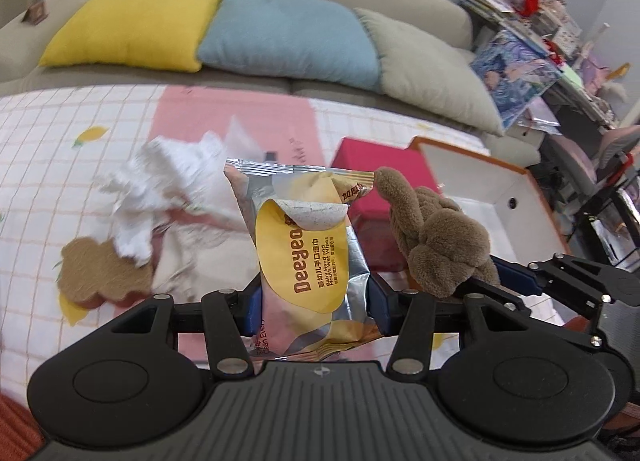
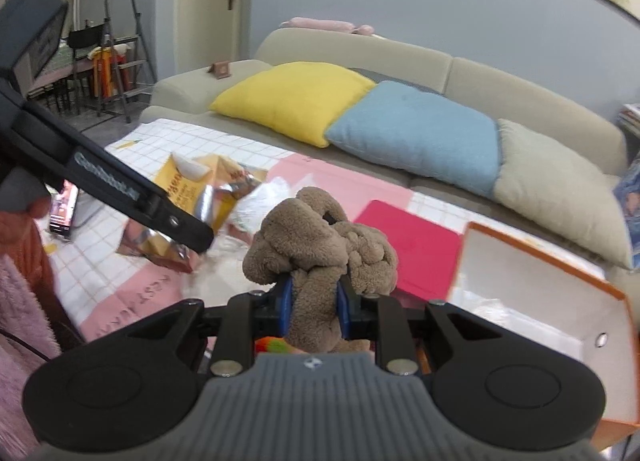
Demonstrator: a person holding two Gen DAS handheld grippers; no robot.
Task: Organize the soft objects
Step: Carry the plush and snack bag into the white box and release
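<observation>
Left wrist view: my left gripper (image 1: 314, 303) pinches the wet wipes pack (image 1: 310, 245) above the checked mat (image 1: 36, 165). My right gripper (image 2: 313, 311) clamps the brown plush toy (image 2: 320, 241), seemingly just short of the white box (image 2: 552, 301).

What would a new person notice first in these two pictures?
Probably the silver and yellow wet wipes pack, clamped upright in the left gripper, filling the middle of the left view. Next, the brown plush toy squeezed in the right gripper. Behind both, the yellow cushion and blue cushion lean on the sofa.
</observation>
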